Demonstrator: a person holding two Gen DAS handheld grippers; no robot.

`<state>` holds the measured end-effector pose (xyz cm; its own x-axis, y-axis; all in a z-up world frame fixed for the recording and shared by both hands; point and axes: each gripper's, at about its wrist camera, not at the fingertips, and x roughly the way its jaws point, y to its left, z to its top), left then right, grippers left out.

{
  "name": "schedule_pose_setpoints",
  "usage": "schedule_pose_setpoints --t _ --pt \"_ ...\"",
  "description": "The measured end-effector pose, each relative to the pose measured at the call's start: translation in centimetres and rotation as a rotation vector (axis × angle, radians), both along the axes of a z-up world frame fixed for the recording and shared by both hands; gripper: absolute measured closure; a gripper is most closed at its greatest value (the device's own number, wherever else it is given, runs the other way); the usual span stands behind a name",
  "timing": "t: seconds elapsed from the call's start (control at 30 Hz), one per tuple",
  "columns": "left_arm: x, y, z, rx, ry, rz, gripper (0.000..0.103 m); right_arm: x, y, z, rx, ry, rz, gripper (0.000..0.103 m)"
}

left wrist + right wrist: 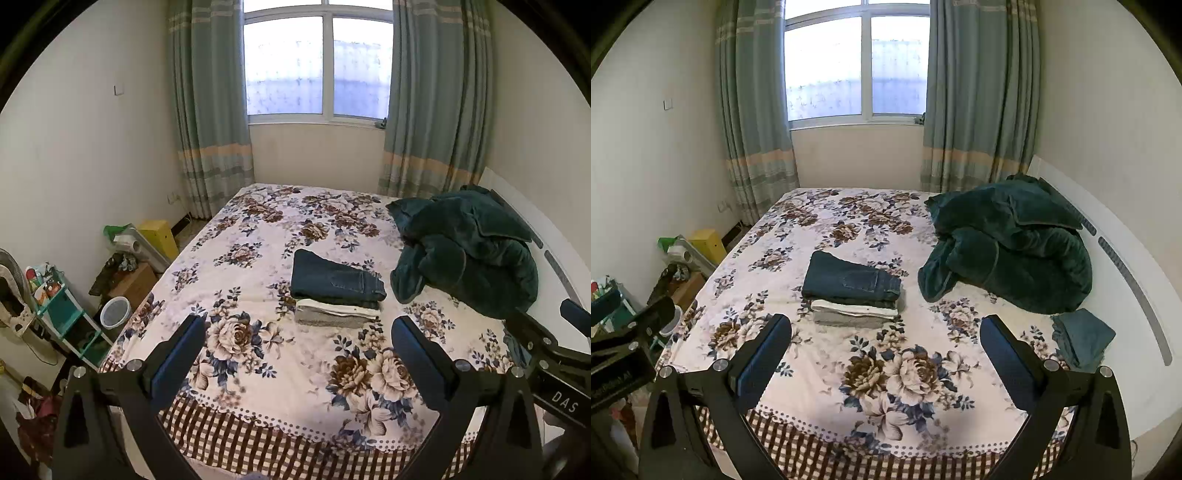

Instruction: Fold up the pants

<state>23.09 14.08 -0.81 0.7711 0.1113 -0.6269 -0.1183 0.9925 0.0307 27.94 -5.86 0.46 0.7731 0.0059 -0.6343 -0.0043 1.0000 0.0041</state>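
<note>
A folded pair of dark blue jeans lies on top of a small stack of folded white and grey clothes in the middle of the flowered bed. The jeans and the stack show the same way in the right wrist view. My left gripper is open and empty, held above the bed's near part, short of the stack. My right gripper is open and empty too, beside the left one. A folded teal cloth lies at the bed's right side.
A rumpled dark green blanket is heaped at the bed's right, against the white headboard. Left of the bed stand a teal shelf, boxes and a white bin. A window with curtains is behind.
</note>
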Motion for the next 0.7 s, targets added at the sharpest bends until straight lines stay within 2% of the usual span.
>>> schedule_pose_setpoints --t 0.7 --pt "-1.3 -0.2 0.2 0.011 0.005 0.008 0.0 -1.0 1.5 0.0 0.024 0.012 0.006 0.0"
